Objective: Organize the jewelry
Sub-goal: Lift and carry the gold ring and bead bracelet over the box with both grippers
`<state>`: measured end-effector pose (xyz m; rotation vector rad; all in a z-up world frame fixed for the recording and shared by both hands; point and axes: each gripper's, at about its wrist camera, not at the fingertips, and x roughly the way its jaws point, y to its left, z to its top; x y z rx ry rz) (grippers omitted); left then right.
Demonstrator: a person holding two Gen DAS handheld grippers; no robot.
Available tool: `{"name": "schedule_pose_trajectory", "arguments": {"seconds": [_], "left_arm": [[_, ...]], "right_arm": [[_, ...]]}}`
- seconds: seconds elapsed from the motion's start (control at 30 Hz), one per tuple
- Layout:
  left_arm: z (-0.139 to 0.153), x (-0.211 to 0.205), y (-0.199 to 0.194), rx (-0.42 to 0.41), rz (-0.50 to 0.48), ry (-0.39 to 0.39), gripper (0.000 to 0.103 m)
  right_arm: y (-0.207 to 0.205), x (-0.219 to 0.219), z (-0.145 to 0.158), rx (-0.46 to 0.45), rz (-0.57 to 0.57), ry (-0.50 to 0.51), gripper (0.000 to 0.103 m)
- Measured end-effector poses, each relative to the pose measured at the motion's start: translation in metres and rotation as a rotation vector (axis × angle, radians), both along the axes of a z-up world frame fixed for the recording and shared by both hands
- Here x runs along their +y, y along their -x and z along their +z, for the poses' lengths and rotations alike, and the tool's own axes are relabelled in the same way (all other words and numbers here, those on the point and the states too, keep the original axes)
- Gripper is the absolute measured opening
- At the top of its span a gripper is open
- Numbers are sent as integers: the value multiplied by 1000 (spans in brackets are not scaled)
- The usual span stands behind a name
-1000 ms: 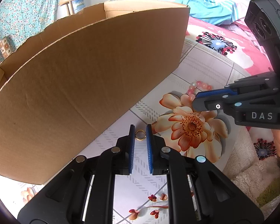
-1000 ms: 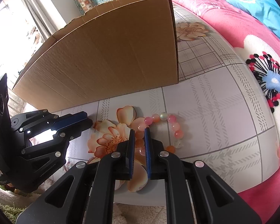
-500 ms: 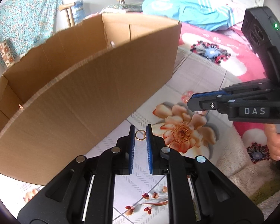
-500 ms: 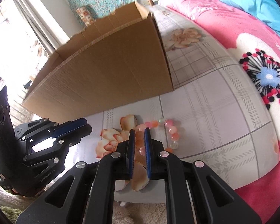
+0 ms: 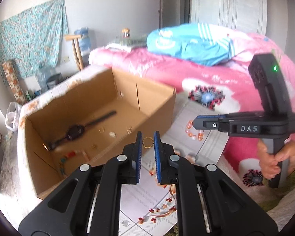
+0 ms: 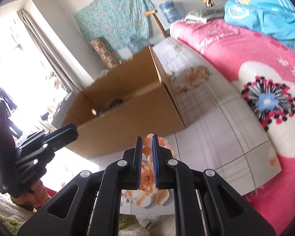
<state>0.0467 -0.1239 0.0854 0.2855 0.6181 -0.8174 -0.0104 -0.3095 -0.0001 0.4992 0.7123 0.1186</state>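
**Holding a ring and a bracelet over the box's near wall**

Sitting at about 10 o'clock from the left gripper (image 5: 147,135), the open cardboard box (image 5: 153,106) shows its whole floor in the left wrist view. A dark wristwatch (image 5: 76,130) lies diagonally across it, strap running up toward 2 o'clock. Small pale and gold-coloured pieces (image 5: 112,134) are scattered at 3 o'clock from the watch, too blurred to name. A little red and teal item (image 5: 68,155) lies by the near left corner, also unclear. The box walls are plain brown, with a ragged torn top edge along the far side.

The left gripper's blue pads are closed on a thin gold ring (image 5: 147,142), which stands upright between the tips, above the box's near wall. Light shows through its centre; the band looks plain.

The right gripper (image 6: 147,143) pinches a beaded bracelet (image 6: 149,140) of round orange, pink and pale beads. In the left wrist view the loop hangs below the gripper's tip at 3 o'clock from the ring, clear of the floral tablecloth (image 5: 139,202). From the right wrist view the box lies at 11 o'clock, its corner just beside the beads.

At 12 o'clock beyond the box, a pink blanket (image 5: 167,68) carries a blue garment (image 5: 190,45).
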Motion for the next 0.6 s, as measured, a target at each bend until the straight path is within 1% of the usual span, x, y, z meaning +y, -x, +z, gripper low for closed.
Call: {"name": "schedule_pose_trajectory", "arguments": {"seconds": [0.17,0.3,0.4,0.5,0.6], "left_arm": [[36,18,-12,-13,32,58,11],[55,32,-35,27,61,110,11],[61,34,-55,56,72,114,11],[59,34,-81,118,67,110,11],[41,29,-115,249,39,103,11]], "right_arm": [[9,-2,39,-91,-17,36,10],[4,0,69,-157,-6,84,10],[-10,1,88,-195,21,108,10],[-34,2,102,-220,63,116,10],[-64,2,109,-222,120,89,10]]}}
